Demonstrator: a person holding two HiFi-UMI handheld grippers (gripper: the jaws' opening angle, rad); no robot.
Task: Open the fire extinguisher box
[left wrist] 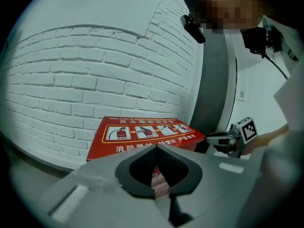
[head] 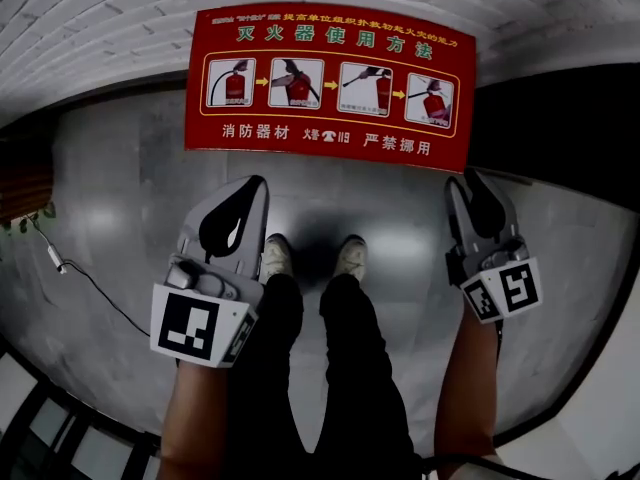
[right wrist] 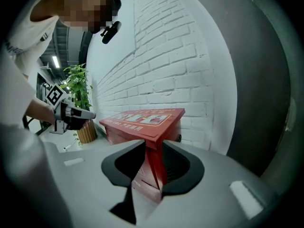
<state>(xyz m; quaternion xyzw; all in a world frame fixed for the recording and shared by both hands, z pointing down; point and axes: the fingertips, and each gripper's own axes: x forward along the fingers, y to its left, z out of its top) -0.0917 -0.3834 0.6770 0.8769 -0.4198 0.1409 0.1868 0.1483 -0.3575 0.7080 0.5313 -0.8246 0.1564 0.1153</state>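
The red fire extinguisher box (head: 330,78) is seen at top centre of the head view, lid down, set on the grey floor (head: 120,208) against the white brick wall (head: 100,8). The left tool (head: 258,183) is held just below it, centre left, its 2 jaws closed and empty. The right tool (head: 466,178), centre right, is held with jaws slightly parted and nothing gripped, and the box's corner is seen just ahead.

One fire extinguisher box (head: 330,88), one potted plant (right wrist: 77,87), two grippers (left gripper (head: 257,184), right gripper (head: 467,177)).
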